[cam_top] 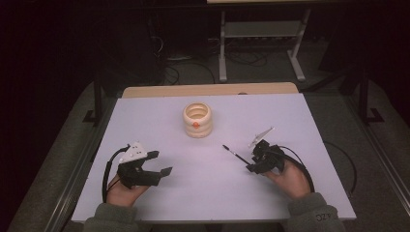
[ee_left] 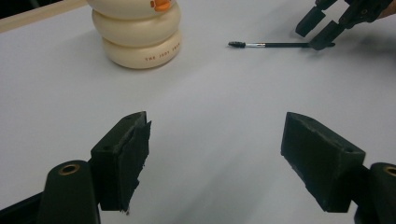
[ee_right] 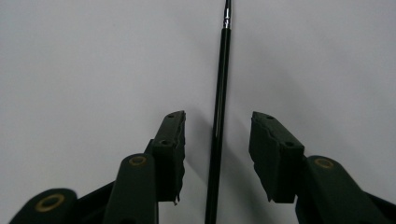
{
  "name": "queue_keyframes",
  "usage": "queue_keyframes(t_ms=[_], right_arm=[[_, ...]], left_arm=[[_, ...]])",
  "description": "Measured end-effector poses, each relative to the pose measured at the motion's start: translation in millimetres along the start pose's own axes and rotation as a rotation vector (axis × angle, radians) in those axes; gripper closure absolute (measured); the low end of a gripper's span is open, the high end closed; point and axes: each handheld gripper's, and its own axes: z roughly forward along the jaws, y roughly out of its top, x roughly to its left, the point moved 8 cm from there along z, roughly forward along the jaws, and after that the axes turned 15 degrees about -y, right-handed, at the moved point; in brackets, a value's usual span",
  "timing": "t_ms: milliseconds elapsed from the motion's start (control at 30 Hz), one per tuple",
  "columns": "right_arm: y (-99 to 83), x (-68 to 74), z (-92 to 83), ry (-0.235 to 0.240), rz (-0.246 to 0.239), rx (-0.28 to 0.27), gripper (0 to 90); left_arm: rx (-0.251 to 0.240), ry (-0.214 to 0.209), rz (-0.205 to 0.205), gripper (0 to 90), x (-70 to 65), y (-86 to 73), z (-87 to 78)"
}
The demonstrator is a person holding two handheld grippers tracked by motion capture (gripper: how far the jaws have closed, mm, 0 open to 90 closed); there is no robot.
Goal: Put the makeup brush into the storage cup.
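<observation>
A thin black brush [cam_top: 234, 153] with a small bristled tip lies flat on the white table [cam_top: 154, 125], right of centre. My right gripper [cam_top: 250, 163] is low over its handle end. In the right gripper view the handle [ee_right: 220, 93] runs between the two jaws of that gripper [ee_right: 217, 149], with a gap on each side, so it is open. My left gripper [cam_top: 162, 163] rests at the near left, open and empty [ee_left: 215, 158]. A cream ringed pot [cam_top: 197, 121] with an orange dot stands upright mid-table, also seen in the left gripper view [ee_left: 137, 32].
A wooden strip [cam_top: 208, 89] borders the table's far edge. Beyond it stands a grey metal frame [cam_top: 261, 43] on a dark floor with cables. Black cables loop from both grippers near the table's front corners.
</observation>
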Motion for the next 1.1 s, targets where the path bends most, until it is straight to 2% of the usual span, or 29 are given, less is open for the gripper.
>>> queue_keyframes(t_ms=[133, 367, 467, 967, 1100], right_arm=[[-1.8, 2.2, 3.1, -0.010, -0.015, 0.014, 56.5], [-1.7, 2.9, 2.8, -0.020, -0.003, 0.015, 59.1], [-1.5, 3.0, 3.3, -0.025, -0.013, 0.009, 62.5], [-1.4, 2.3, 3.3, -0.013, 0.009, 0.013, 84.2], [-1.3, 2.7, 3.1, -0.016, 0.018, 0.021, 84.6]], left_arm=[[0.002, -0.001, 0.005, 23.3, 0.1, 0.0, 0.0], [0.005, 0.000, 0.006, 23.4, 0.0, 0.0, 0.5], [0.006, -0.001, 0.005, 23.4, 0.0, -0.3, 0.7], [0.007, -0.005, -0.001, 23.5, -1.3, -0.9, 3.1], [0.010, -0.007, 0.004, 23.5, -1.5, -0.9, 4.1]])
